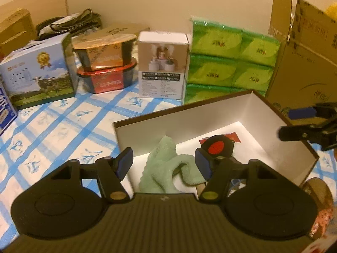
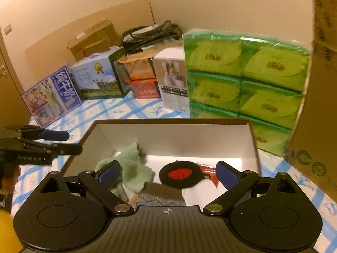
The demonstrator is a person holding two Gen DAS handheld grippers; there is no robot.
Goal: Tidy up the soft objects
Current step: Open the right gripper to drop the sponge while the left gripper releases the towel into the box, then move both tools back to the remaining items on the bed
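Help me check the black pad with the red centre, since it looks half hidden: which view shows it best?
The right wrist view: the black pad lies fully visible in the box. The left wrist view shows the black pad partly behind a fingertip.

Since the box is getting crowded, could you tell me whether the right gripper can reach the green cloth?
Probably yes. The right gripper has open jaws above the open box, and the green cloth lies uncovered on top, beside the black and red pad.

Crumpled green towel [image 1: 166, 166] and black-red pad [image 1: 218, 146] lie inside box [image 1: 221, 105].
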